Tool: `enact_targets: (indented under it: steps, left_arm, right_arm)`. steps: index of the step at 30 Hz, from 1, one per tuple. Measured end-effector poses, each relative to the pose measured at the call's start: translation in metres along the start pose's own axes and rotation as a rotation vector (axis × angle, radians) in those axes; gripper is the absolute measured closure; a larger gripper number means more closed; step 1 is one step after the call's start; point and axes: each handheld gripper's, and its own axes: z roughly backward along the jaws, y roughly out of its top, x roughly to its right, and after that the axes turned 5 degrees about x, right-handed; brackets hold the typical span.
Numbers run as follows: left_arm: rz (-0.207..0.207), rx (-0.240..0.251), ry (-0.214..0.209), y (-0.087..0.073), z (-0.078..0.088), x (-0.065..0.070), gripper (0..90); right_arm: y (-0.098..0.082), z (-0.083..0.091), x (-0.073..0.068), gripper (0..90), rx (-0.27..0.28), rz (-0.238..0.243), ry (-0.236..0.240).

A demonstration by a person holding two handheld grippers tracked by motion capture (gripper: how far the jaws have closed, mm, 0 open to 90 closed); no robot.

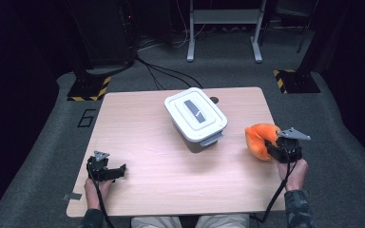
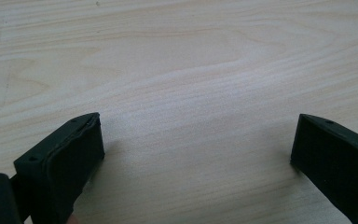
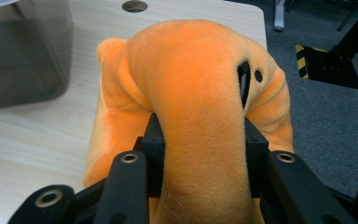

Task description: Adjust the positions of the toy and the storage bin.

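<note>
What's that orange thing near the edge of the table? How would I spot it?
Start at the white lidded box in the middle of the wooden table, then look toward the table's right edge. There the right claw squeezes a soft toy, the only bright orange, plush thing around.

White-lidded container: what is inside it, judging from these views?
The container is closed by its white lid; its grey wall is too cloudy to show any contents. The orange plush toy is outside, clamped in the right gripper.
</note>
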Motion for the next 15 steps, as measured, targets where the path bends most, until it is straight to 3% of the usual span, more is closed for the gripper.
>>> enact_targets:
  steps: [15]
  left_arm:
    - [0.0, 0.0, 0.0, 0.0, 0.0, 0.0, 2.2]
  right_arm:
    - [0.014, -0.029, 0.01, 62.0, -0.024, -0.022, -0.038]
